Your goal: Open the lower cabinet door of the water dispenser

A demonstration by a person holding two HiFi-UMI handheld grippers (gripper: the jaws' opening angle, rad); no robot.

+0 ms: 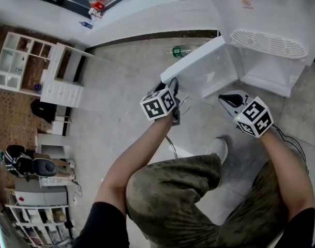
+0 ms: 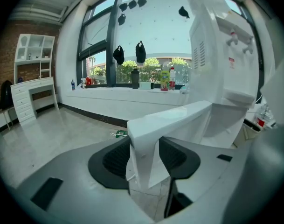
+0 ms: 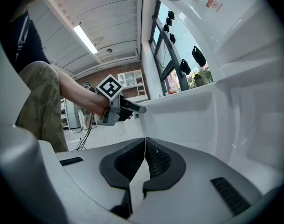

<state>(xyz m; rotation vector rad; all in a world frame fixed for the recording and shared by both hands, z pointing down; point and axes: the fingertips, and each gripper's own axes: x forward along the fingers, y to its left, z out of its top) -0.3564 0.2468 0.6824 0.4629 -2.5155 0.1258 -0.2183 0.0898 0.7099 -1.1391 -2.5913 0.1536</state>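
The white water dispenser (image 1: 271,14) stands at the top right, its lower cabinet door (image 1: 198,61) swung out to the left and the cabinet's inside (image 1: 266,68) showing. My left gripper (image 1: 170,84) is at the door's free edge. In the left gripper view the door edge (image 2: 142,139) fills the gap between the pads (image 2: 116,157), and the left gripper (image 2: 145,157) is shut on it. My right gripper (image 1: 224,98) hangs low in front of the open cabinet, apart from the door. Its jaws (image 3: 145,160) are shut with nothing between them, and it faces the door's inner side (image 3: 179,120).
A green bottle (image 1: 180,50) lies on the floor behind the door. White shelves and drawers (image 1: 59,79) stand at the left wall. The person's knees and a shoe (image 1: 219,150) are just below the grippers, with a cable (image 1: 170,143) trailing on the tiles.
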